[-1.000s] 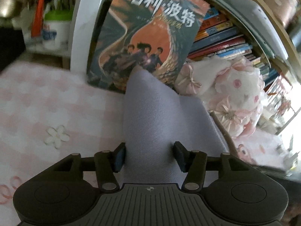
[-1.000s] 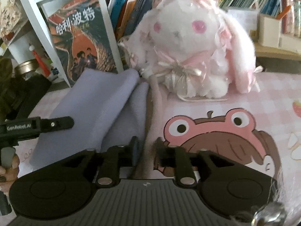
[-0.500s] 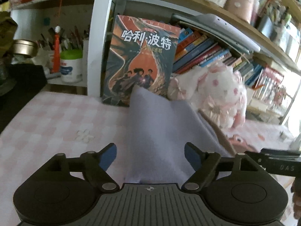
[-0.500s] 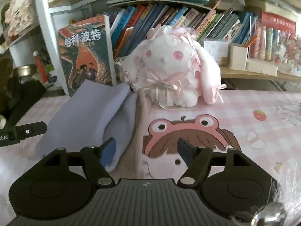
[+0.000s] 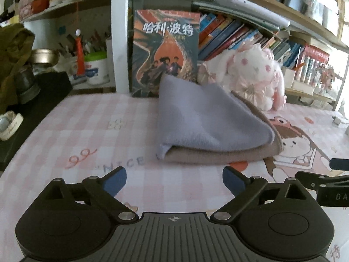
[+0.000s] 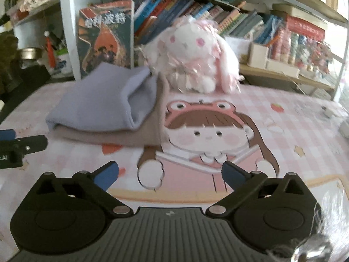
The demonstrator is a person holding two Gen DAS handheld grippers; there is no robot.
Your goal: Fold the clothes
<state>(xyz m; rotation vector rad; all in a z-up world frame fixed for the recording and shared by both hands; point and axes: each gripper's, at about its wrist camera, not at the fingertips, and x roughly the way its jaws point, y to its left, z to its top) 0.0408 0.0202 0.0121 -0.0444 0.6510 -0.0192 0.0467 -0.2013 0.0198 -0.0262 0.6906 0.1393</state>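
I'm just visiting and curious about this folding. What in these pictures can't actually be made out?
- What kind of garment the folded clothes are: in both views the folds hide the shape.
- The lower part of the book: in the left view the clothes cover it.
- The title on that book in the right view: blurred.
- The other gripper in each view: cut off by the picture edge.
- The spines of the shelf books: too small to read.

Left wrist cam sits behind its own fingers, angled down across the mat toward the shelves; folded cloth (image 5: 209, 126) just ahead, slightly right; right wrist cam same pose, cloth (image 6: 102, 107) ahead-left; both share cloth, book (image 5: 166, 50), plush rabbit (image 6: 194, 59).
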